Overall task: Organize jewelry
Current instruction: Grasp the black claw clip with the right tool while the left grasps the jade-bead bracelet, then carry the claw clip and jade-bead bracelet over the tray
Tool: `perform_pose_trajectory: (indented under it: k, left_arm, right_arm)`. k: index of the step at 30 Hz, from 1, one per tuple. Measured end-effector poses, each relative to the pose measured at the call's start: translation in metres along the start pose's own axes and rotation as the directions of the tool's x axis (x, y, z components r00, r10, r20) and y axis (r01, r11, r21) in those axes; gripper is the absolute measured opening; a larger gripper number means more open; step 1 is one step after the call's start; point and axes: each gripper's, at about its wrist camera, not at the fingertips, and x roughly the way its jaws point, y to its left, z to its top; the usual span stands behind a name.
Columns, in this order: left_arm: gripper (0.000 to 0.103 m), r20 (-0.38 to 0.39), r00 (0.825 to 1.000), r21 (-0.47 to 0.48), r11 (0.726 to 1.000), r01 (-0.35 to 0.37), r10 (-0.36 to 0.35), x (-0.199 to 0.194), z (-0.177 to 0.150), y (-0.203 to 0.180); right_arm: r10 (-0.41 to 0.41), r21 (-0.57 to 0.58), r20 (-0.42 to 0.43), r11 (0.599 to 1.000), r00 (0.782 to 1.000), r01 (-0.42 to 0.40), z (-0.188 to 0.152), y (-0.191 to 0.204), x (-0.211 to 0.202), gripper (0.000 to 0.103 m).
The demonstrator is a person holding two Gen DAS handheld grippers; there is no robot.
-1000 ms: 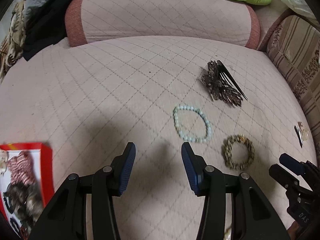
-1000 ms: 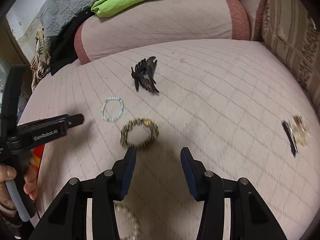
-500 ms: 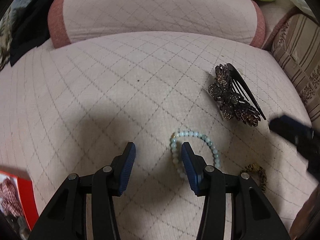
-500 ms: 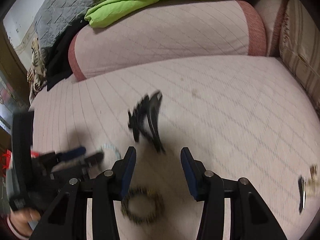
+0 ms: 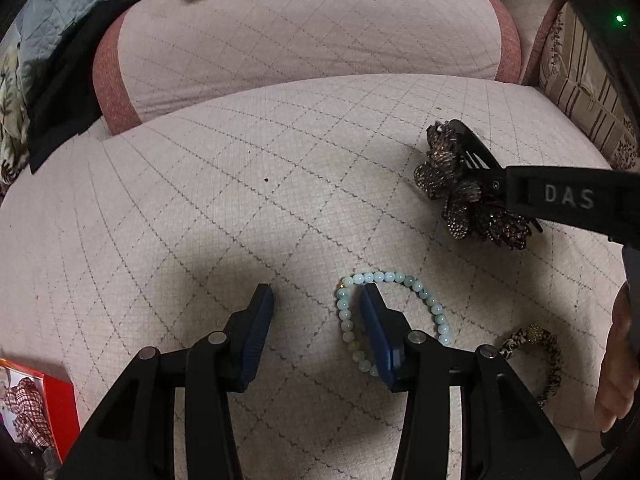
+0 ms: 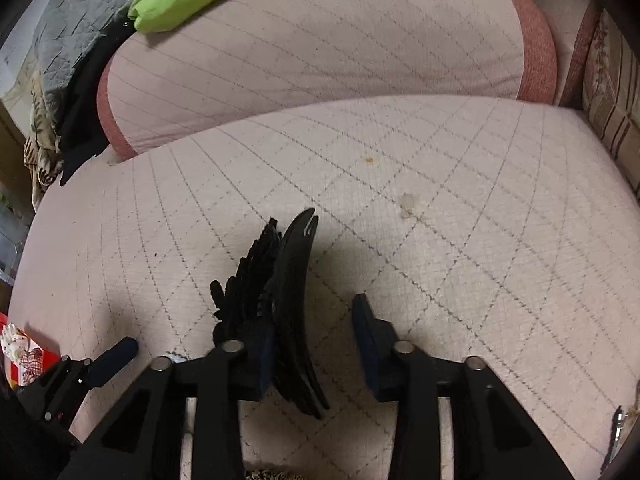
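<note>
One "DAS" label, right gripper.

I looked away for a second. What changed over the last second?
The right tongs swung across from the leopard bracelet to the hair clip, jaws closing, clip between them but not pinched. The left tongs came down beside the bead bracelet. All jewelry lies where it was.

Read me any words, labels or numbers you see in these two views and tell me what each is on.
"DAS": raised letters on the black body of the right claw, seen in the left wrist view beside the beaded hair clip.
Nothing else is readable: the red box shows no text, and the right wrist view has none.
</note>
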Motion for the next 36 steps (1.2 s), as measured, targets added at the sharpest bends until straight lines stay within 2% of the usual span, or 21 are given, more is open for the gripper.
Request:
perform_pose_trajectory:
  k: [2, 3, 4, 5, 8, 15, 25, 36]
  left_arm:
    - [0.037, 0.003, 1.0, 0.003, 1.0, 0.003, -0.003, -0.001, 0.001, -0.001]
    - [0.023, 0.005, 1.0, 0.008, 1.0, 0.002, -0.002, -0.003, 0.002, -0.002]
    - [0.01, 0.003, 1.0, 0.013, 1.0, 0.011, -0.011, -0.005, 0.002, -0.004]
    - [0.005, -0.004, 1.0, 0.011, 1.0, 0.02, -0.02, -0.007, 0.003, -0.005]
    - [0.005, -0.005, 0.998, -0.003, 0.998, 0.068, -0.068, -0.017, 0.002, -0.008]
    - [0.005, 0.014, 0.996, -0.04, 0.995, 0.093, -0.093, -0.051, -0.009, -0.005]
    - [0.005, 0.076, 0.99, -0.118, 0.985, 0.125, -0.117, -0.125, -0.037, 0.02]
    - [0.005, 0.139, 0.987, -0.175, 0.979, 0.105, -0.081, -0.205, -0.084, 0.058]
  right_arm:
    - [0.004, 0.014, 0.01, 1.0, 1.0, -0.004, -0.001, -0.003, 0.0, 0.028]
    - [0.005, 0.016, 0.013, 1.0, 1.0, -0.005, -0.001, -0.003, -0.001, 0.021]
    - [0.005, 0.018, 0.017, 1.0, 1.0, -0.005, -0.001, -0.002, -0.002, 0.009]
    - [0.0, 0.019, 0.022, 1.0, 1.0, 0.0, -0.002, -0.002, -0.004, 0.007]
    - [-0.008, 0.023, 0.035, 1.0, 0.999, 0.008, -0.006, -0.002, -0.014, 0.005]
    - [0.007, 0.045, 0.062, 0.999, 0.998, -0.01, -0.021, -0.007, -0.05, 0.005]
    - [0.023, 0.024, 0.096, 0.999, 0.995, -0.026, -0.062, 0.007, -0.109, 0.005]
    - [0.084, -0.018, 0.093, 0.996, 0.992, -0.083, -0.116, 0.039, -0.153, 0.005]
